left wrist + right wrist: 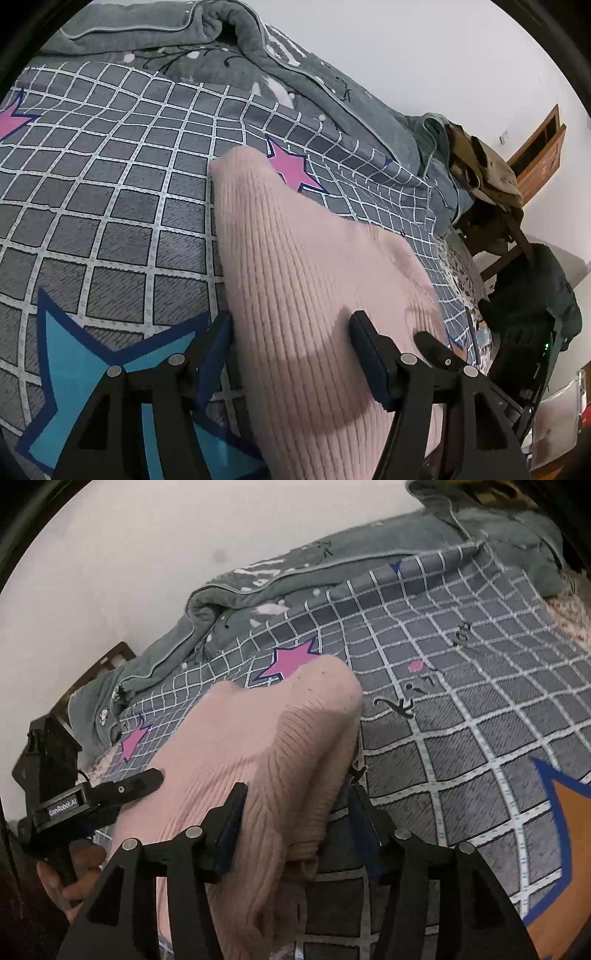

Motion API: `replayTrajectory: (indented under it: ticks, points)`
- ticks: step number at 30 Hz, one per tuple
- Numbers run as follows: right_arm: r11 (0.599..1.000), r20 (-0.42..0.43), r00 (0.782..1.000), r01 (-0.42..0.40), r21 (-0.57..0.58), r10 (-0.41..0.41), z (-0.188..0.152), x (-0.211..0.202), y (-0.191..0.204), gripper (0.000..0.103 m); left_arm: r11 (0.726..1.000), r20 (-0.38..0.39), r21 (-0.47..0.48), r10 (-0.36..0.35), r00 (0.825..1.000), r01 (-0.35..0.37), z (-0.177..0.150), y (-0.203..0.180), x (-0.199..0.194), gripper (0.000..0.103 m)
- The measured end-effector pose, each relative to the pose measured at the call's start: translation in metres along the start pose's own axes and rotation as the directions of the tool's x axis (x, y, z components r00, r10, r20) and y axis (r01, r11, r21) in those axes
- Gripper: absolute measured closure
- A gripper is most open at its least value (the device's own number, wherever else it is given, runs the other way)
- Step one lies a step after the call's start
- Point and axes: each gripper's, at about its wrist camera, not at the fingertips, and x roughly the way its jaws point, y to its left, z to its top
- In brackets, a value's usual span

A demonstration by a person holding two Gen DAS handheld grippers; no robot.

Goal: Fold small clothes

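Note:
A pink ribbed knit garment (295,266) lies folded on the grey checked bedsheet (110,206). My left gripper (291,325) is open, its jaws astride the garment's near left edge, one finger (218,343) on the sheet side and the other (369,354) over the knit. In the right wrist view the same garment (258,738) bulges up with a folded edge. My right gripper (295,805) is open with the garment's thick folded edge between its jaws. The left gripper (140,781) shows at the left of that view, held by a hand.
A rumpled grey quilt (207,40) lies along the wall side of the bed. A wooden chair with clothes (487,173) and a dark bag (535,295) stand beyond the bed's right edge. Star prints mark the sheet (480,716).

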Motion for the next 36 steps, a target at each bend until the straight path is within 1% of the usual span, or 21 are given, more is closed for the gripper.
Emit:
replayTrajectory:
  ticks: [3, 5, 7, 8, 9, 10, 12, 15, 18, 19, 22, 24, 25, 27, 28, 30, 31, 32, 33, 34, 36]
  points:
    - [1.000, -0.013, 1.000, -0.010, 0.016, 0.011, 0.001, 0.006, 0.001, 0.049, 1.000, 0.010, 0.000, 0.009, 1.000, -0.009, 0.001, -0.001, 0.001, 0.047]
    - [0.999, -0.019, 1.000, -0.022, 0.026, 0.022, 0.002, 0.010, 0.002, 0.050, 1.000, 0.025, 0.004, 0.011, 1.000, -0.011, 0.001, -0.002, 0.000, 0.056]
    - [0.999, -0.015, 0.999, -0.036, 0.037, 0.036, 0.002, 0.011, 0.005, 0.057, 1.000, 0.037, 0.001, 0.009, 0.999, -0.009, 0.002, -0.001, -0.002, 0.062]
    - [0.998, -0.011, 0.999, -0.042, 0.040, 0.042, 0.003, 0.012, 0.007, 0.063, 1.000, 0.045, 0.001, 0.008, 0.999, -0.008, 0.002, -0.001, -0.003, 0.064]
    - [0.998, -0.001, 0.999, -0.043, 0.037, 0.043, 0.004, 0.011, 0.009, 0.067, 1.000, 0.053, 0.000, 0.008, 0.999, -0.008, 0.002, 0.000, -0.004, 0.065]
    - [0.999, 0.012, 0.999, -0.041, 0.031, 0.040, 0.004, 0.011, 0.012, 0.069, 1.000, 0.061, -0.003, 0.006, 0.998, -0.006, 0.002, 0.001, -0.006, 0.067]
    - [0.999, 0.045, 0.998, -0.039, 0.018, 0.038, 0.005, 0.008, 0.019, 0.074, 1.000, 0.079, -0.012, -0.005, 0.997, 0.005, 0.004, 0.004, -0.010, 0.068]
    - [0.999, 0.091, 0.995, -0.049, -0.010, 0.050, 0.007, 0.002, 0.031, 0.077, 1.000, 0.104, -0.017, -0.019, 0.994, 0.021, 0.010, 0.009, -0.017, 0.068]
    - [0.997, 0.108, 0.991, -0.072, -0.034, 0.075, 0.011, 0.004, 0.043, 0.078, 1.000, 0.133, 0.000, -0.005, 0.991, 0.005, 0.019, 0.014, -0.028, 0.069]
    - [0.996, 0.107, 0.991, -0.074, -0.050, 0.079, 0.012, 0.007, 0.050, 0.079, 1.000, 0.154, 0.008, 0.000, 0.988, -0.001, 0.021, 0.018, -0.035, 0.069]
    - [0.992, 0.094, 0.991, -0.089, -0.089, 0.097, 0.015, 0.016, 0.069, 0.081, 0.999, 0.199, 0.022, 0.029, 0.980, -0.035, 0.028, 0.031, -0.052, 0.069]
    - [0.989, 0.081, 0.991, -0.101, -0.112, 0.110, 0.017, 0.025, 0.084, 0.083, 0.998, 0.216, 0.024, 0.050, 0.975, -0.057, 0.033, 0.041, -0.059, 0.069]
    - [0.987, 0.075, 0.991, -0.105, -0.119, 0.114, 0.019, 0.030, 0.091, 0.084, 0.997, 0.225, 0.027, 0.071, 0.972, -0.079, 0.036, 0.047, -0.063, 0.068]
    - [0.982, 0.065, 0.989, -0.124, -0.145, 0.135, 0.024, 0.040, 0.108, 0.089, 0.992, 0.235, 0.028, 0.116, 0.965, -0.126, 0.040, 0.058, -0.066, 0.068]
    - [0.977, 0.065, 0.986, -0.141, -0.158, 0.153, 0.027, 0.043, 0.116, 0.089, 0.990, 0.231, 0.026, 0.126, 0.965, -0.135, 0.040, 0.062, -0.066, 0.068]
    - [0.973, 0.064, 0.988, -0.127, -0.193, 0.141, 0.035, 0.050, 0.135, 0.089, 0.987, 0.237, 0.022, 0.149, 0.960, -0.158, 0.041, 0.069, -0.067, 0.071]
    - [0.970, 0.063, 0.990, -0.112, -0.216, 0.128, 0.038, 0.053, 0.142, 0.089, 0.984, 0.245, 0.022, 0.164, 0.956, -0.175, 0.041, 0.071, -0.069, 0.076]
    - [0.966, 0.065, 0.990, -0.102, -0.238, 0.121, 0.039, 0.057, 0.149, 0.089, 0.981, 0.254, 0.025, 0.181, 0.950, -0.193, 0.040, 0.072, -0.070, 0.083]
    - [0.964, 0.062, 0.991, -0.098, -0.248, 0.116, 0.039, 0.059, 0.151, 0.089, 0.979, 0.263, 0.031, 0.187, 0.946, -0.202, 0.040, 0.073, -0.072, 0.088]
    - [0.962, 0.055, 0.993, -0.088, -0.258, 0.106, 0.037, 0.062, 0.151, 0.089, 0.982, 0.263, 0.031, 0.170, 0.950, -0.184, 0.040, 0.075, -0.073, 0.092]
    - [0.963, 0.035, 0.996, -0.072, -0.258, 0.084, 0.031, 0.070, 0.144, 0.088, 0.987, 0.238, 0.017, 0.151, 0.959, -0.159, 0.040, 0.078, -0.070, 0.092]
